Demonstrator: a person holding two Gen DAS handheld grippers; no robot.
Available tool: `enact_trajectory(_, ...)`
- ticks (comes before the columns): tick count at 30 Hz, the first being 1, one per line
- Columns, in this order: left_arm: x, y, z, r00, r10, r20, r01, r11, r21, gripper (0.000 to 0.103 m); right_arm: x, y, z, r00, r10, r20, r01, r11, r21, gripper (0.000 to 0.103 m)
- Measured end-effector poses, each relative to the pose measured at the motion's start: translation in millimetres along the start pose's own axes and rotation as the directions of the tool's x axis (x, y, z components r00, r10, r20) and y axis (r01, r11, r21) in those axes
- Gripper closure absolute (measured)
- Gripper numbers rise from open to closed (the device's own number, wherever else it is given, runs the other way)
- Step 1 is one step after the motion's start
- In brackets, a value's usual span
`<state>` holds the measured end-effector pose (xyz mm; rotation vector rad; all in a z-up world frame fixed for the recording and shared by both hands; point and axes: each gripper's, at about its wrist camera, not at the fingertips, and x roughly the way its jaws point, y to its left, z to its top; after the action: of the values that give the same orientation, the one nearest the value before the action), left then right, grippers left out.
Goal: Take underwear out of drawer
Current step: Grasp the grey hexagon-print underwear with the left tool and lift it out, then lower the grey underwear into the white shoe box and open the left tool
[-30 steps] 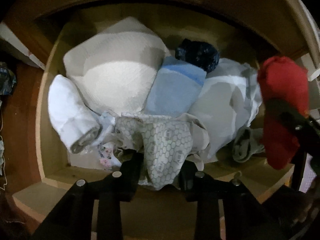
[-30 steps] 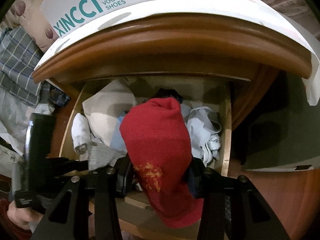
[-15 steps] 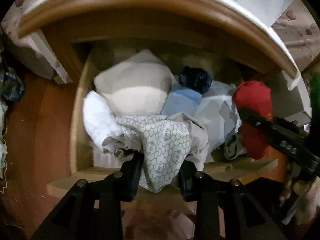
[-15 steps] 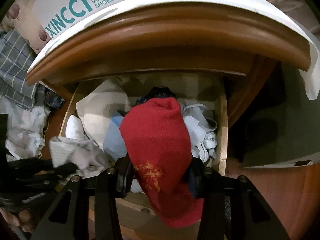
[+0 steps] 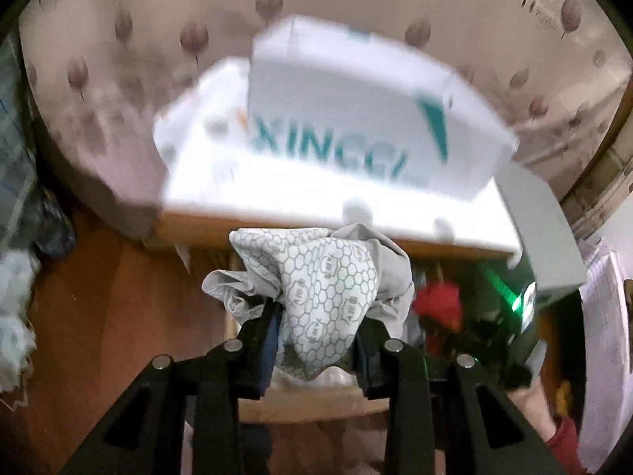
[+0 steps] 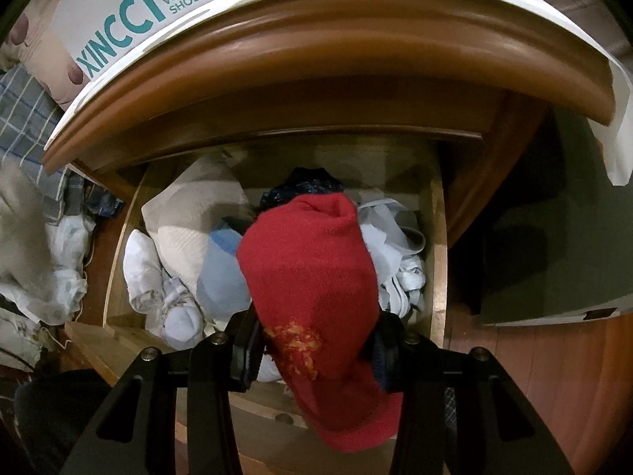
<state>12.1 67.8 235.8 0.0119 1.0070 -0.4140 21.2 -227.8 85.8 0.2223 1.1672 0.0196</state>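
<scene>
My left gripper (image 5: 314, 344) is shut on grey underwear with a honeycomb print (image 5: 328, 297) and holds it lifted clear of the open wooden drawer (image 6: 437, 261), in front of the cabinet top. My right gripper (image 6: 314, 352) is shut on a red knitted garment (image 6: 312, 277) and holds it above the drawer's front. The red garment and the right gripper also show in the left wrist view (image 5: 437, 304). The drawer holds a cream folded cloth (image 6: 190, 229), a light blue piece (image 6: 221, 277), a white roll (image 6: 140, 261), a dark bundle (image 6: 308, 184) and white-grey clothes (image 6: 395, 245).
A white XINCCI shoe box (image 6: 130, 12) lies on the wooden cabinet top (image 6: 316, 51). Clothes and plastic bags (image 6: 43, 269) are heaped on the floor to the left. A grey box (image 6: 554, 237) stands to the right of the cabinet.
My left gripper has pulled the honeycomb underwear up and out of the drawer and now looks over the cabinet top. The right gripper has stayed over the drawer with the red garment.
</scene>
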Motion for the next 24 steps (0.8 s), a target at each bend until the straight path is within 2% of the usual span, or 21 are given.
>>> enact_trajectory(6, -34.4, 2.0, 65.9, 0.993, 0.039, 0.114, -0.040, 0.999, 0.009, 0.071, 1.4, -2.7, -0.8, 1.000, -0.024, -0.002, 0.024, 0.999, 0.024, 0.062)
enact_trajectory(12, -25.4, -0.6, 117.1, 0.989, 0.071, 0.130, -0.071, 0.997, -0.008, 0.071, -2.1, -7.9, -0.8, 0.999, -0.041, 0.021, 0.040, 0.997, 0.070, 0.063)
enact_trajectory(18, -13.1, -5.7, 157.5, 0.991, 0.045, 0.130, -0.039, 0.998, -0.048, 0.071, -5.5, -21.1, 0.3, 0.997, -0.069, 0.033, 0.064, 0.989, 0.132, 0.063)
enact_trajectory(21, -5.4, -13.7, 178.9, 0.987, 0.062, 0.150, -0.057, 0.998, -0.039, 0.071, -4.0, -25.6, -0.2, 0.997, -0.073, 0.024, 0.069, 0.986, 0.152, 0.063)
enact_trajectory(24, 11.4, -20.8, 196.9, 0.989, 0.049, 0.140, -0.047, 0.999, -0.019, 0.071, -3.5, -25.9, 0.2, 0.997, -0.073, 0.023, 0.068, 0.986, 0.155, 0.063)
